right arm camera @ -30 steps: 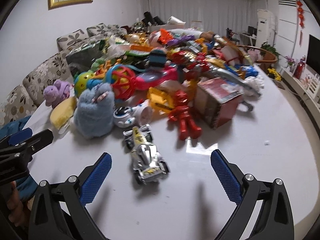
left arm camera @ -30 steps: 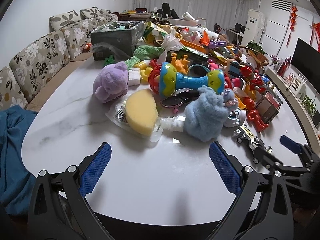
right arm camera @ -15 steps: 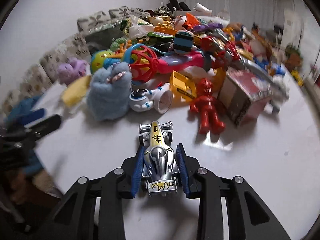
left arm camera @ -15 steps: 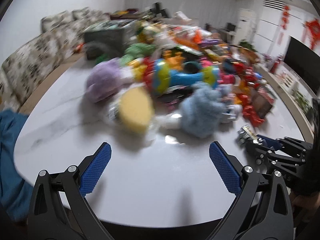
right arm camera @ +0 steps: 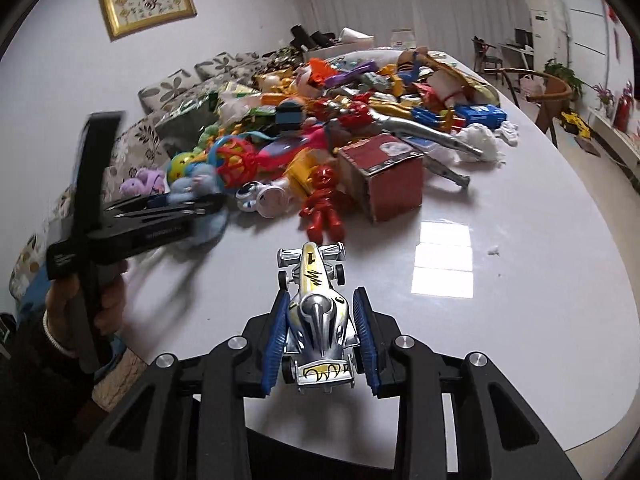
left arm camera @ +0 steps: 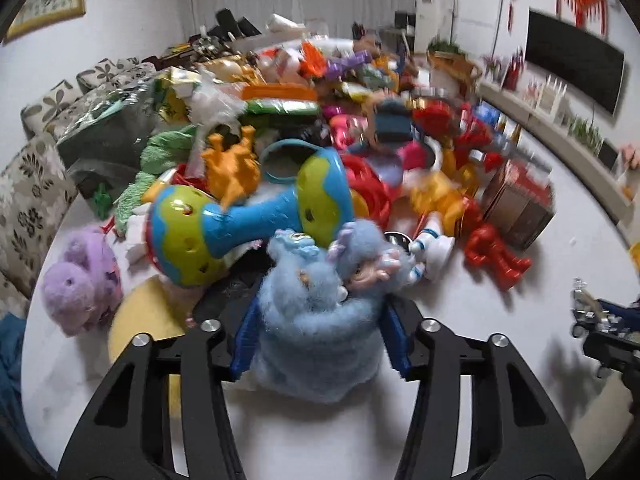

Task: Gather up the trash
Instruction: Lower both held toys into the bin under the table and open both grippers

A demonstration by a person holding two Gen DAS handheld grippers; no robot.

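Observation:
My left gripper (left arm camera: pixel 320 340) is shut on a fluffy light-blue plush toy (left arm camera: pixel 324 320) at the near edge of a big toy pile on the white table (left arm camera: pixel 320 432). The blue pads press both sides of the plush. My right gripper (right arm camera: pixel 320 344) is shut on a silver and yellow toy race car (right arm camera: pixel 316 320) and holds it over the white table (right arm camera: pixel 500 280). The left gripper (right arm camera: pixel 172 216) with the plush also shows at the left of the right wrist view. The right gripper with the car shows at the right edge of the left wrist view (left arm camera: pixel 600 320).
The pile holds a blue and green dumbbell rattle (left arm camera: pixel 248 216), a purple plush (left arm camera: pixel 80 284), a yellow sponge (left arm camera: pixel 144 320), a red figure (right arm camera: pixel 324 204), a red box (right arm camera: pixel 384 176) and a white robot toy (right arm camera: pixel 264 196). A floral sofa (left arm camera: pixel 28 196) runs along the left.
My left gripper moved forward into the pile and closed on the blue plush. My right gripper, which closed on the race car half a second ago, now holds it slightly farther back.

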